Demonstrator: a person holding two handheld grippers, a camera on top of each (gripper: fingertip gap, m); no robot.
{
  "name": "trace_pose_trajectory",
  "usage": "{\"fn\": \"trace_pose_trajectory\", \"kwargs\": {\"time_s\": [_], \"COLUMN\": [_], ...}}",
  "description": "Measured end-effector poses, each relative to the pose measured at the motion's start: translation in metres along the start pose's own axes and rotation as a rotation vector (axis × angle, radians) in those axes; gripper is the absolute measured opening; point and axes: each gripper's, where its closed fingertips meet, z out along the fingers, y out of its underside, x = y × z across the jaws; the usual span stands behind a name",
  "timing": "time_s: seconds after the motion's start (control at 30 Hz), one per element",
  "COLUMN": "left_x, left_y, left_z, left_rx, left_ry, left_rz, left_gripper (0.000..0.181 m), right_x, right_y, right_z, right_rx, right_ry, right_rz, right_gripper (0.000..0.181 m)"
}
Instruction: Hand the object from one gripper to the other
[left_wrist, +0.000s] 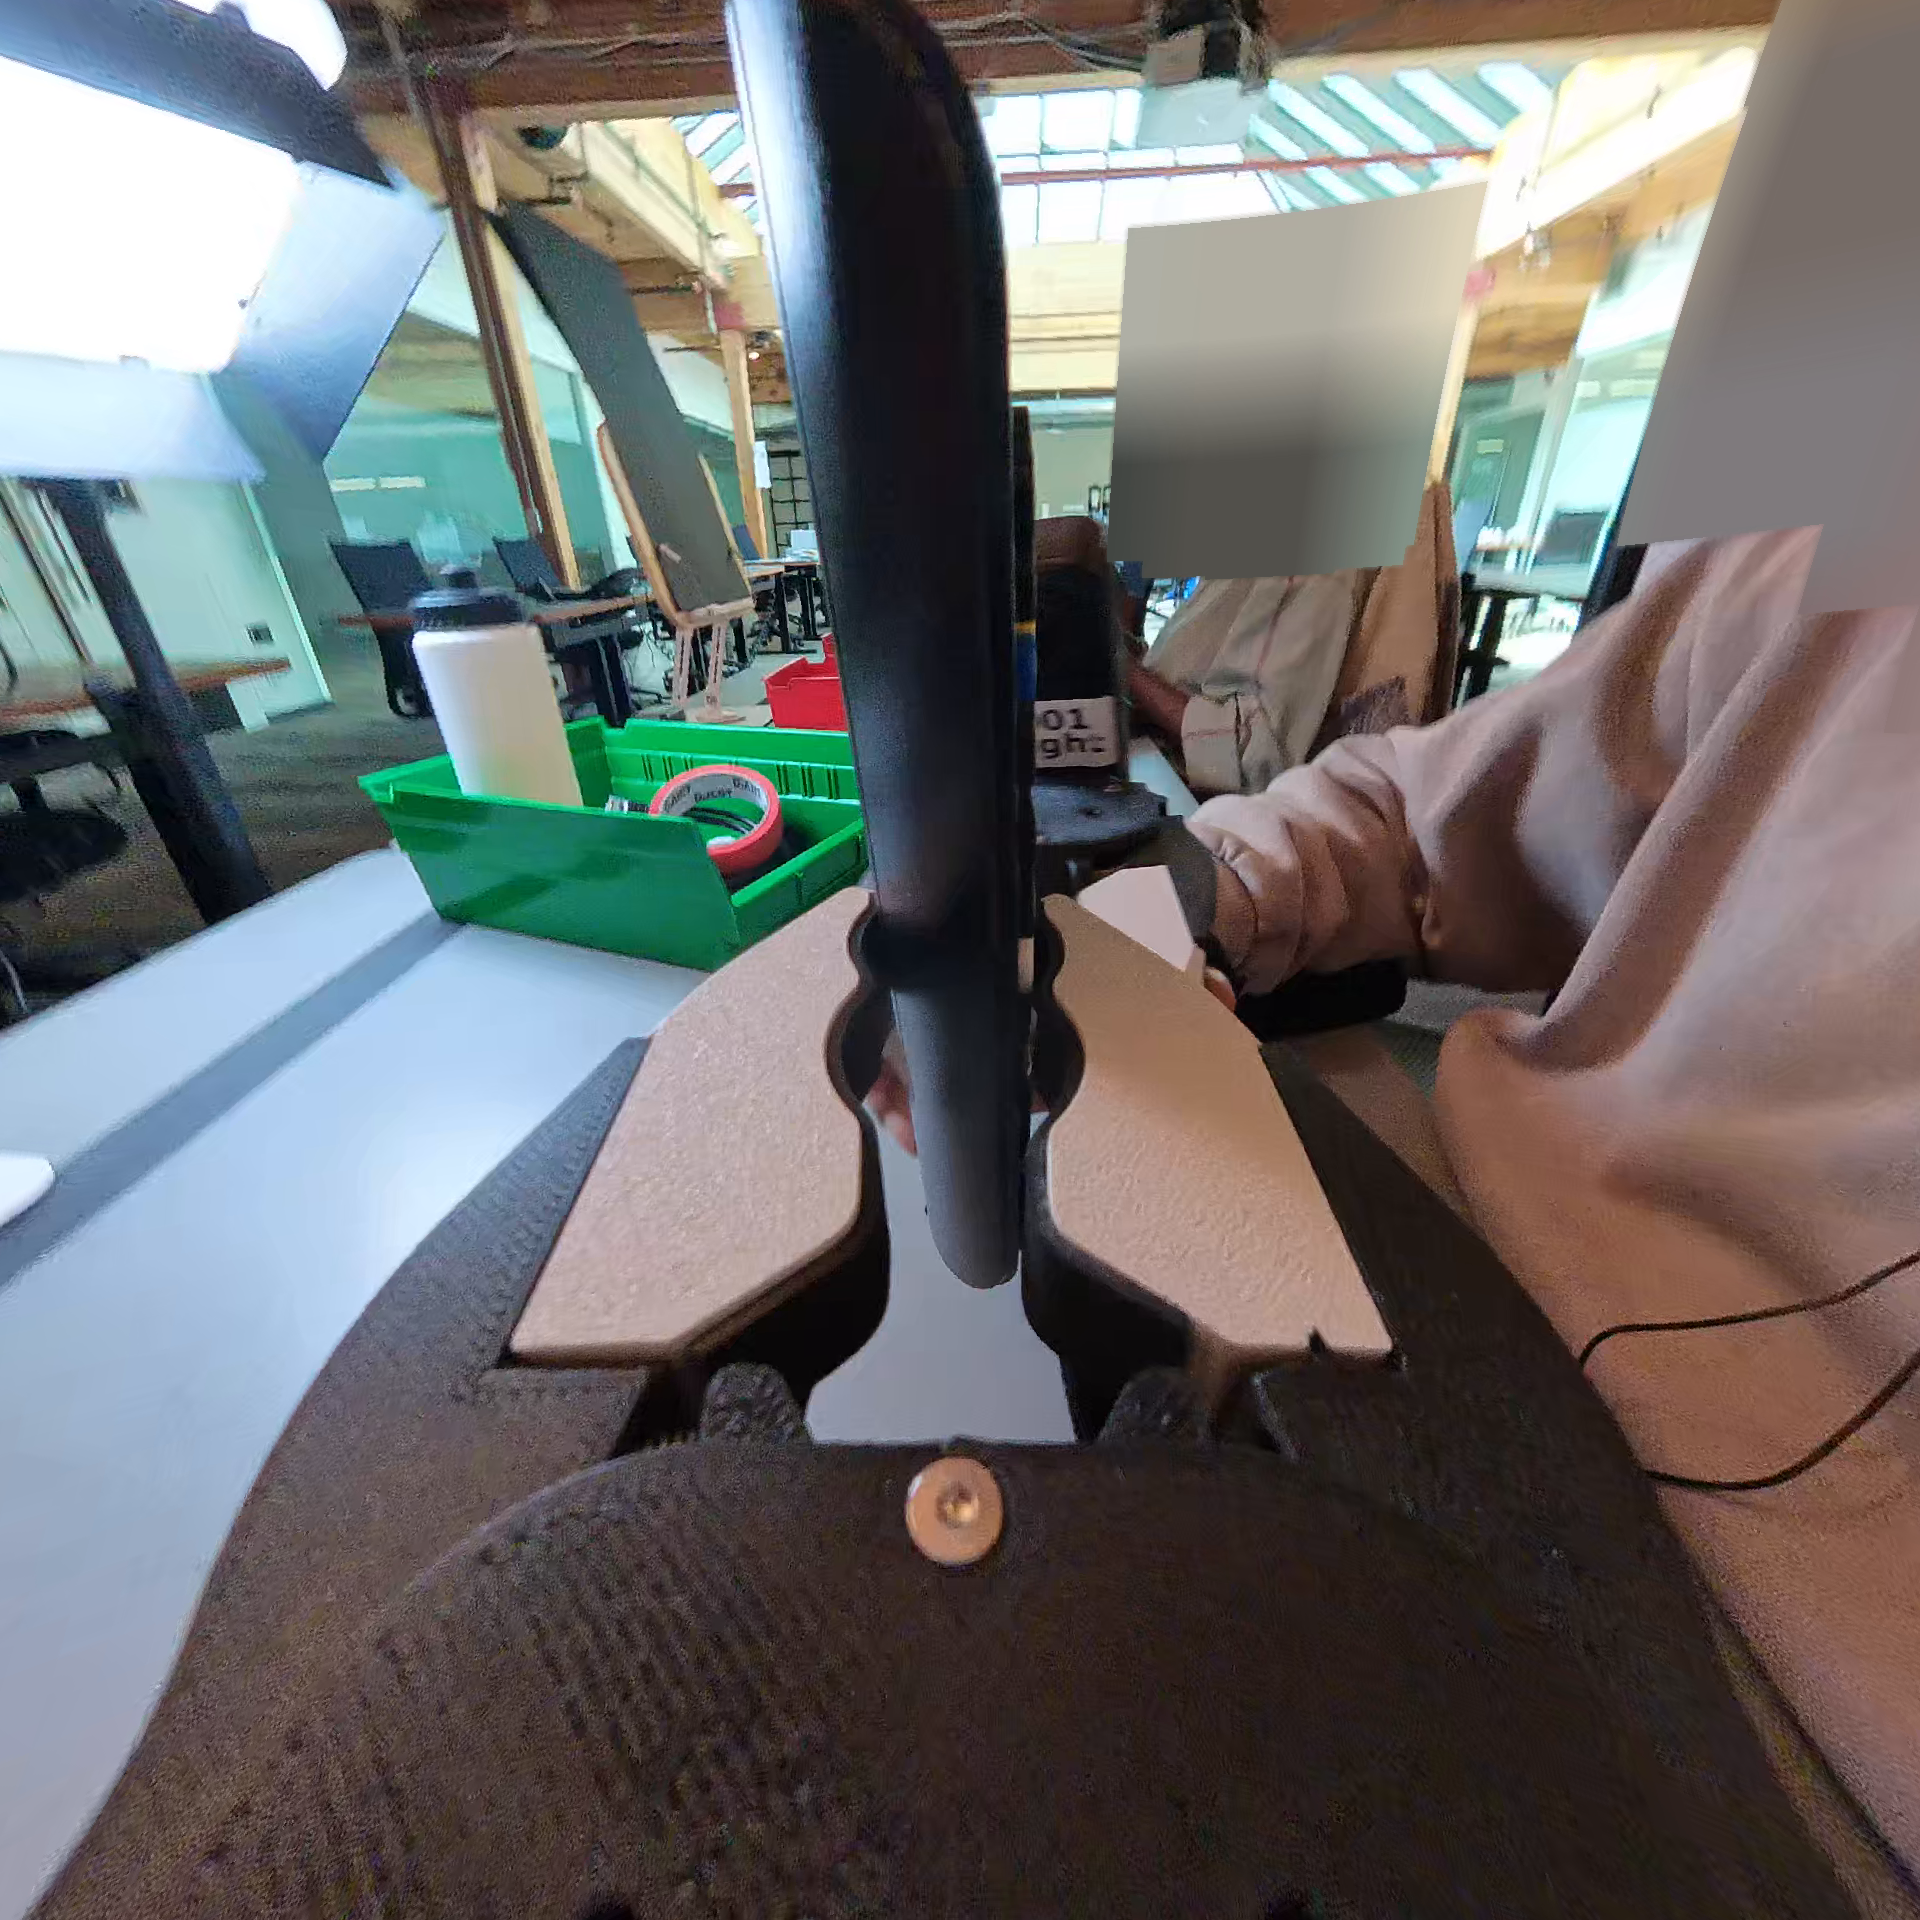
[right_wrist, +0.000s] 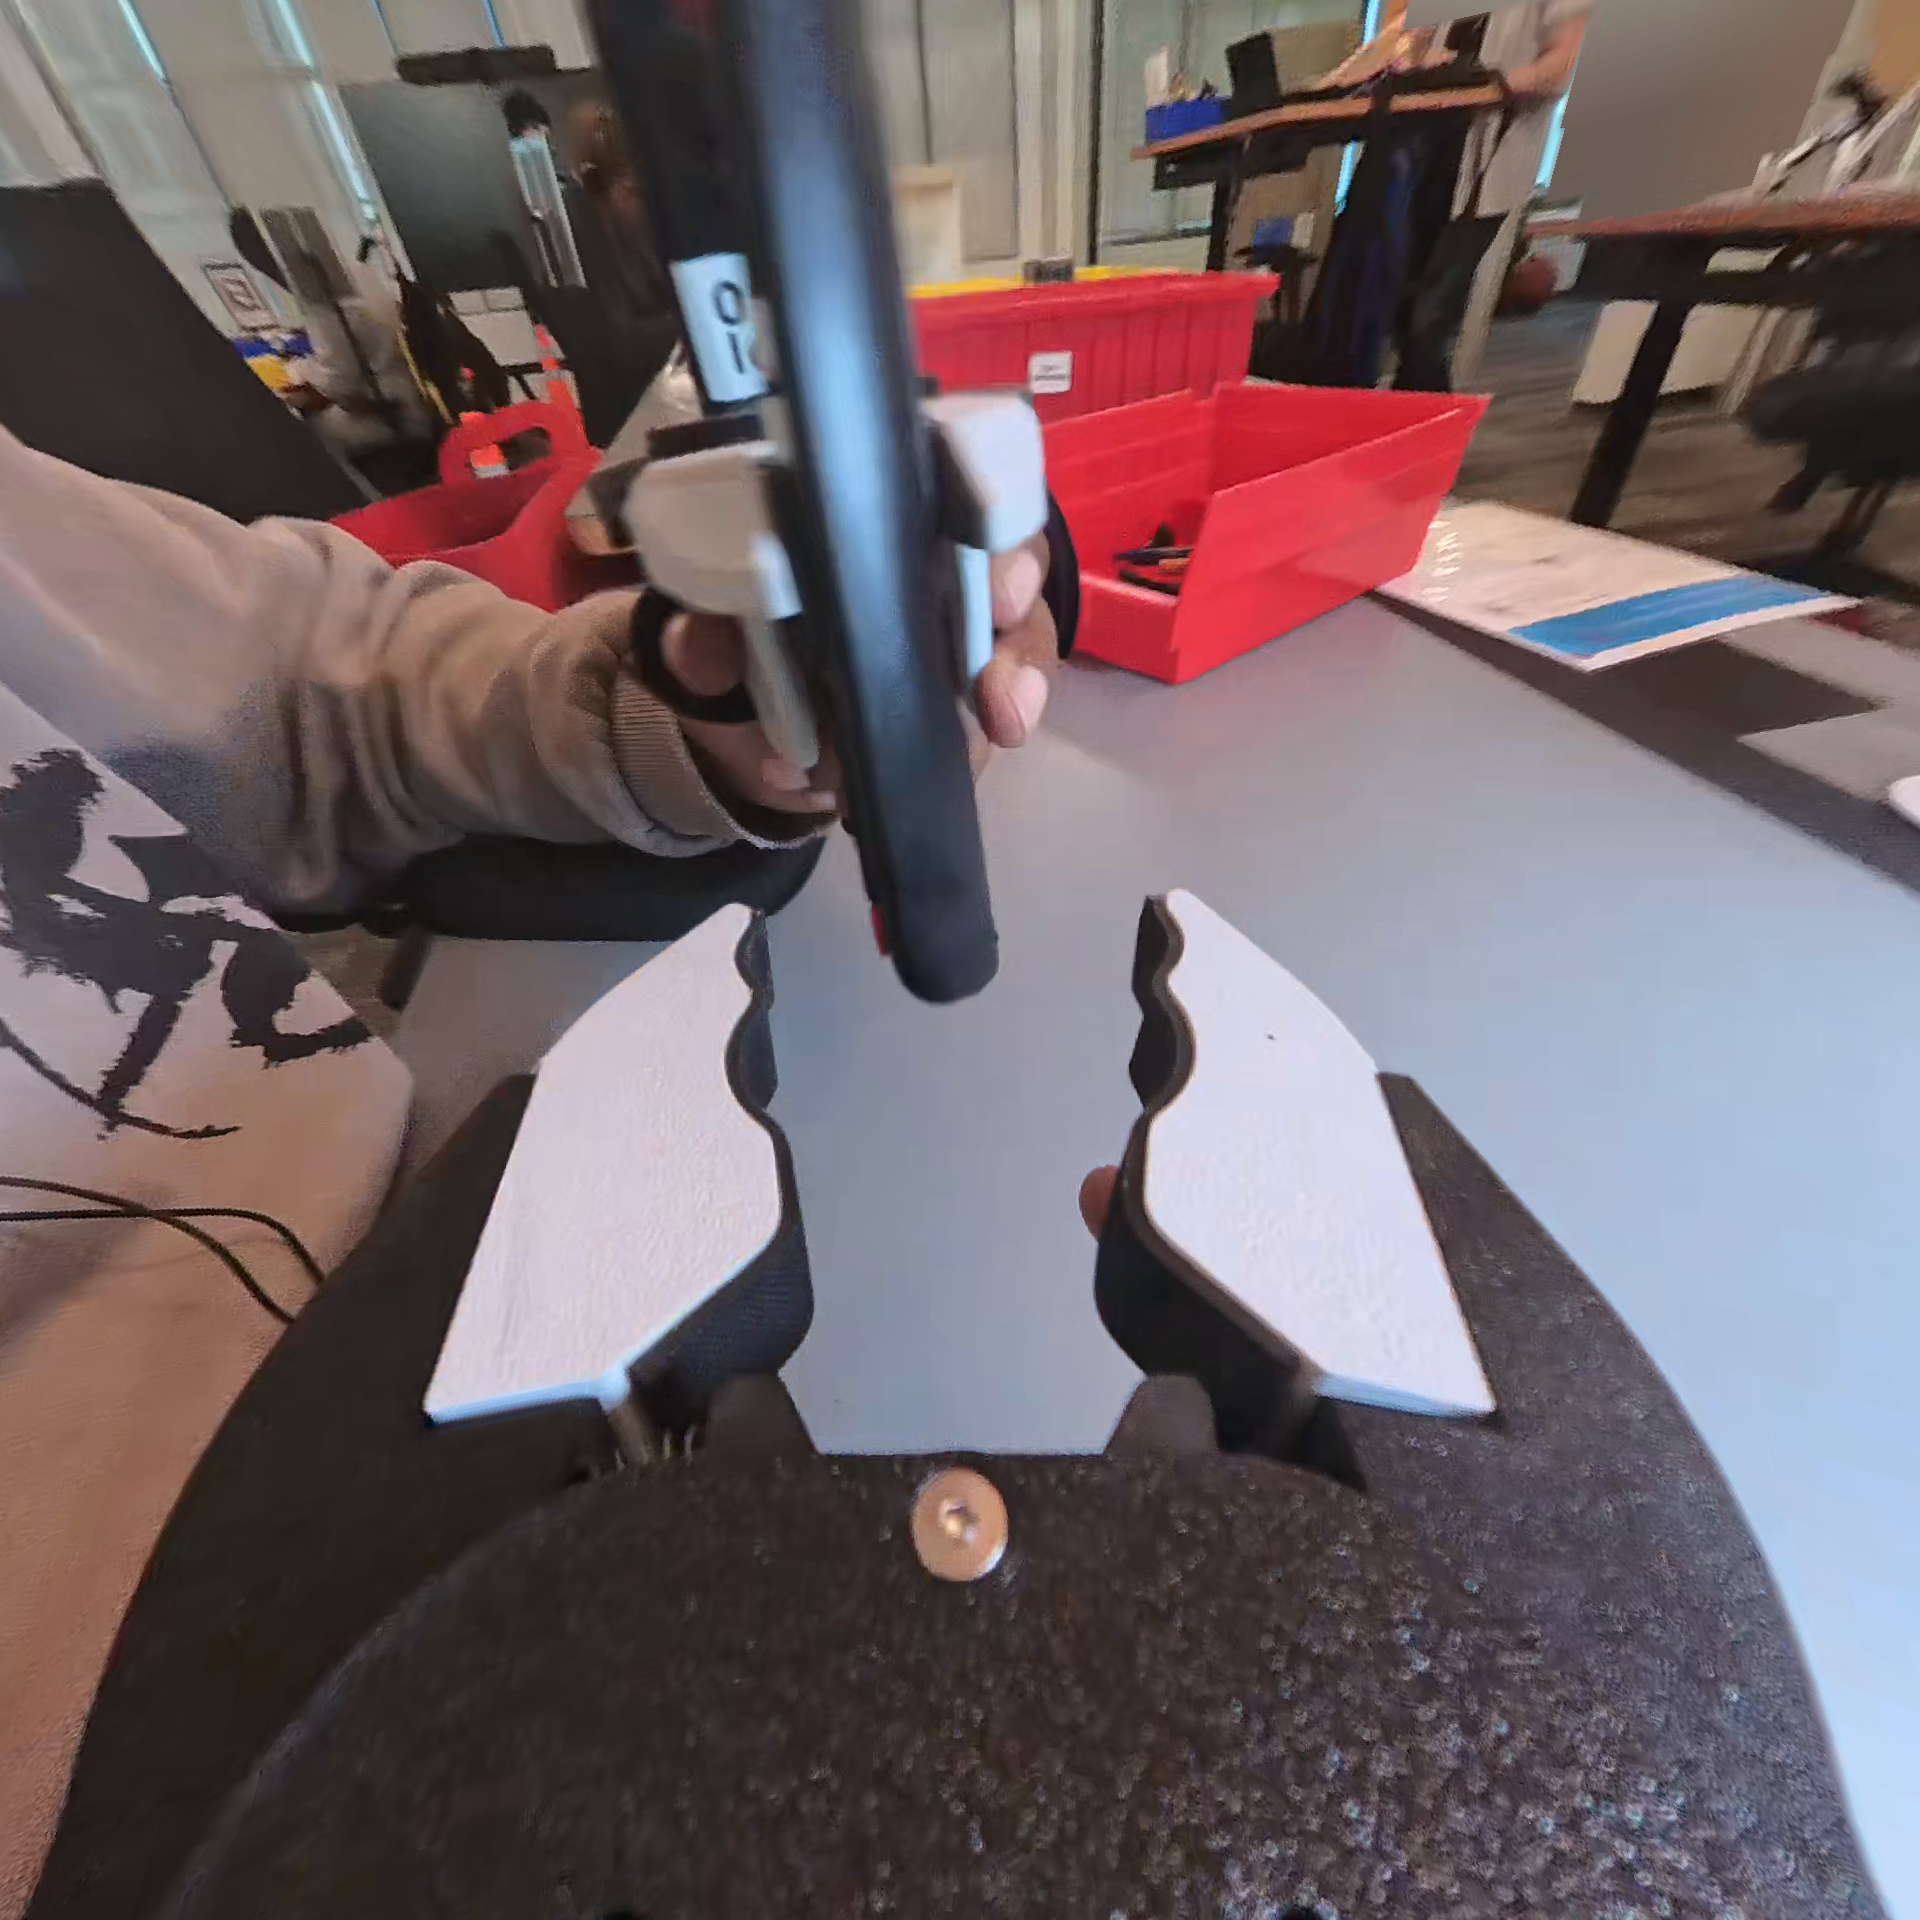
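Observation:
A long black handle-like object (left_wrist: 894, 520) stands upright above the grey table (left_wrist: 260, 1143). My left gripper (left_wrist: 956, 935) is shut on its lower part, and the rounded end pokes down past the pads. In the right wrist view the same object (right_wrist: 831, 364) hangs in front, clamped by the left gripper (right_wrist: 831, 540), which a hand holds. My right gripper (right_wrist: 951, 925) is open and empty, and the object's lower end is level with its fingertips, between them, touching neither. The right gripper's black body (left_wrist: 1081, 717) shows just behind the object in the left wrist view.
A green bin (left_wrist: 582, 873) with a white bottle (left_wrist: 494, 707) and a red tape roll (left_wrist: 727, 821) stands on the table's far side. Red bins (right_wrist: 1247, 520), a red bag (right_wrist: 488, 488) and sheets of paper (right_wrist: 1610, 603) lie beyond. A person's sleeve (left_wrist: 1558, 831) is close on the right. Some 6 centimetres of space lies between my two pairs of fingers.

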Motion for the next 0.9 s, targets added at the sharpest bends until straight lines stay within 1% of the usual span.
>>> {"fn": "trace_pose_trajectory", "kwargs": {"time_s": [0.03,0.07,0.13,0.23,0.3,0.37,0.43,0.53,0.6,0.7,0.77,0.8,0.83,0.87,0.9], "left_x": [0.011,0.020,0.033,0.040,0.036,0.025,0.018,0.021,0.015,0.015,0.028,0.038,0.048,0.055,0.058], "left_y": [0.001,0.003,0.011,0.013,0.013,0.013,0.017,0.028,0.032,0.022,0.020,0.025,0.031,0.040,0.047], "left_z": [0.005,0.010,0.017,0.019,0.018,0.015,0.011,0.001,-0.002,-0.001,0.001,0.004,0.009,0.015,0.020], "left_rx": [-0.011,-0.030,-0.082,-0.109,-0.127,-0.140,-0.139,-0.143,-0.106,-0.005,-0.013,-0.062,-0.123,-0.183,-0.224], "left_ry": [0.013,0.031,0.044,0.058,0.036,0.009,0.060,0.287,0.380,0.535,0.633,0.656,0.663,0.639,0.608], "left_rz": [0.067,0.122,0.209,0.259,0.259,0.202,0.030,-0.361,-0.628,-0.996,-1.117,-1.135,-1.124,-1.103,-1.088], "left_gripper": [0.025,0.025,0.025,0.027,0.030,0.034,0.040,0.041,0.042,0.047,0.049,0.050,0.051,0.052,0.044], "right_x": [-0.004,-0.010,-0.024,-0.018,-0.005,0.012,0.024,0.034,0.033,0.032,0.033,0.034,0.035,0.036,0.036], "right_y": [0.002,0.002,0.002,-0.001,-0.012,-0.021,-0.028,-0.038,-0.041,-0.037,-0.031,-0.027,-0.024,-0.021,-0.019], "right_z": [0.003,0.006,0.007,0.003,-0.007,-0.020,-0.032,-0.047,-0.052,-0.053,-0.050,-0.048,-0.045,-0.043,-0.041], "right_rx": [-0.003,0.004,0.002,-0.017,-0.005,-0.014,-0.025,-0.026,-0.036,-0.096,-0.133,-0.156,-0.171,-0.175,-0.183], "right_ry": [-0.018,-0.034,-0.057,0.104,0.218,0.358,0.465,0.578,0.603,0.625,0.613,0.605,0.600,0.597,0.597], "right_rz": [0.000,-0.033,-0.194,-0.578,-0.734,-0.921,-1.083,-1.310,-1.427,-1.603,-1.657,-1.675,-1.683,-1.685,-1.688], "right_gripper": [0.063,0.054,0.027,0.025,0.025,0.025,0.025,0.025,0.024,0.025,0.025,0.025,0.025,0.025,0.025]}}
